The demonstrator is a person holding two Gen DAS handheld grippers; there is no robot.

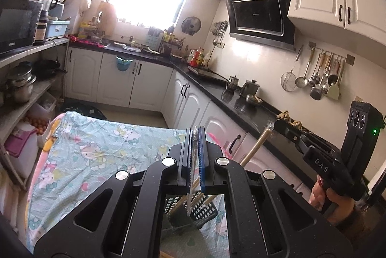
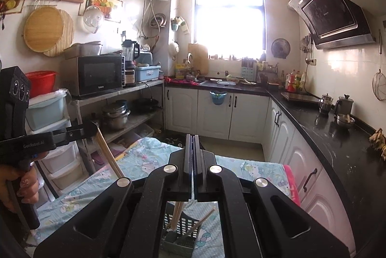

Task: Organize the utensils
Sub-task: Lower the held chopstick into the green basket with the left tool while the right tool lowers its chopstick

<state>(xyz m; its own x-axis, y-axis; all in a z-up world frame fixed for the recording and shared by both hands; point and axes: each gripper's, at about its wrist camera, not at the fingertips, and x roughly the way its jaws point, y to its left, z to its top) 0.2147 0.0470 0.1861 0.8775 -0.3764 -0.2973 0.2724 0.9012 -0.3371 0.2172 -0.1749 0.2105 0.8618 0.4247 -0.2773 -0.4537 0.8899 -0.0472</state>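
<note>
Left gripper (image 1: 196, 135) clamped on a thin clear-wrapped utensil (image 1: 191, 171), its kind not legible, running down toward the dark slotted basket (image 1: 205, 211) on the cartoon-print cloth (image 1: 96, 151). Right gripper (image 2: 192, 137) pressed shut on a pair of wooden chopsticks (image 1: 253, 148), tips angled at the same basket. Basket holds at least two more wooden sticks (image 2: 201, 221). Readable: "DAS" on the right gripper's body, "GenRobot.AI" on the left's. One microwave (image 2: 101, 74), brand blurred.
</note>
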